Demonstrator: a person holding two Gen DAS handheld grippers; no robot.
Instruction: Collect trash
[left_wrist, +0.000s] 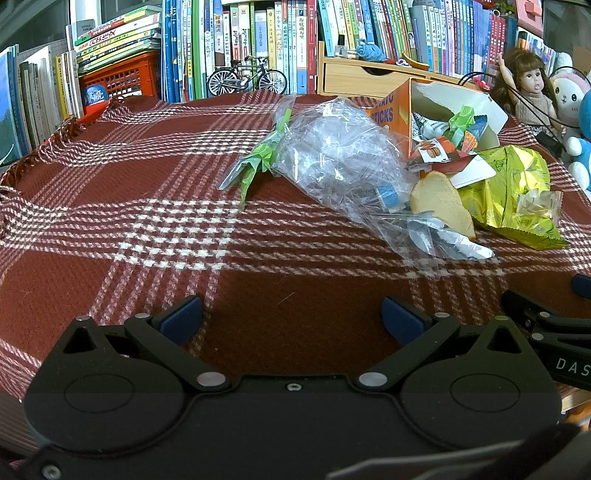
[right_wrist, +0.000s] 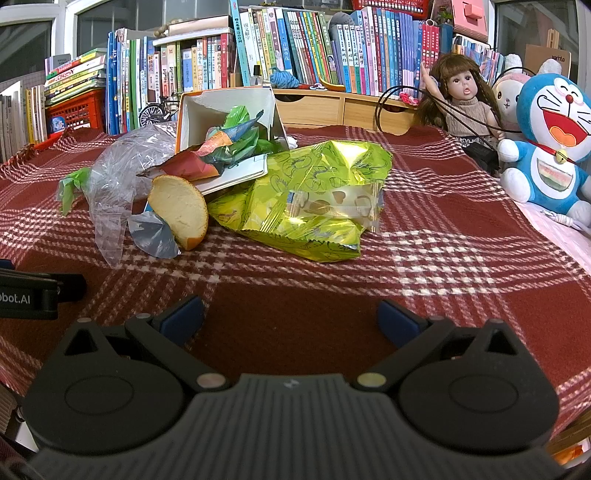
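Trash sits heaped toward the desk's far edge: light, crinkly, slippery yellow-green snack bag (right_wrist: 317, 195), best pinched at its crimped edge. Both grippers' fingers spread, empty.

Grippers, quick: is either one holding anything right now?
Left gripper: open, holding nothing.
Right gripper: open, holding nothing.
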